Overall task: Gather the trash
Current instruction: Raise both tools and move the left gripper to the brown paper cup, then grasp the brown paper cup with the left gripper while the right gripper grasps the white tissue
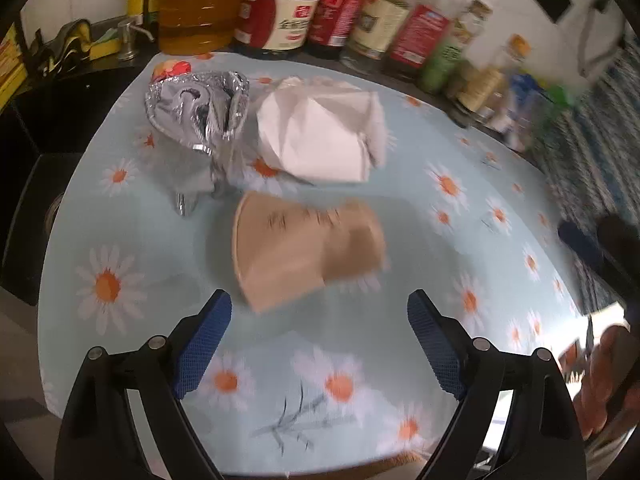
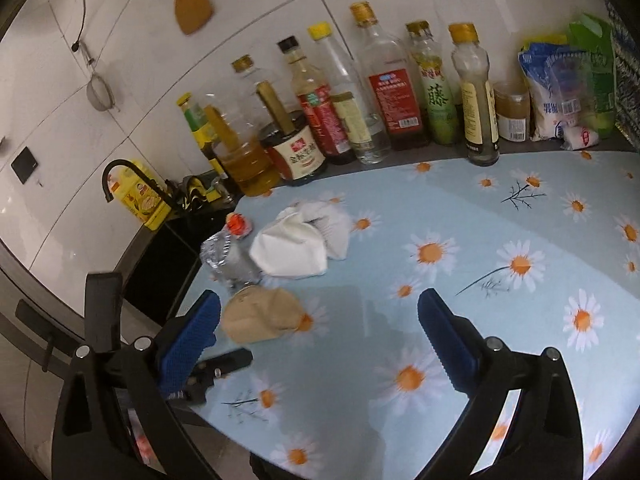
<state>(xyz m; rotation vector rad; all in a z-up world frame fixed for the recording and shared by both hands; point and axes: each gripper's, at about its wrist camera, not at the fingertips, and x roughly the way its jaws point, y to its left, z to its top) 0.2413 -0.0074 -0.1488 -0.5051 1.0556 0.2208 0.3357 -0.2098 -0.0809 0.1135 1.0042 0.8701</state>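
A crushed brown paper cup (image 1: pixel 304 248) lies on the daisy-print tablecloth (image 1: pixel 400 200), just beyond my left gripper (image 1: pixel 320 320), which is open and empty. Behind the cup lie a crumpled white paper (image 1: pixel 324 132) and a crumpled silver foil snack bag (image 1: pixel 196 116). In the right wrist view my right gripper (image 2: pixel 320 320) is open and empty above the cloth; the brown cup (image 2: pixel 260 314) lies beside its left finger, with the white paper (image 2: pixel 292 252) and foil bag (image 2: pixel 228 256) farther back left. The left gripper's black frame (image 2: pixel 216 368) shows at lower left.
A row of sauce and oil bottles (image 2: pixel 320 120) stands along the wall behind the cloth, with bags (image 2: pixel 560 92) at far right. A black sink (image 2: pixel 160 264) with faucet (image 2: pixel 120 176) lies left of the table. A wooden spatula (image 2: pixel 188 0) hangs on the tiled wall.
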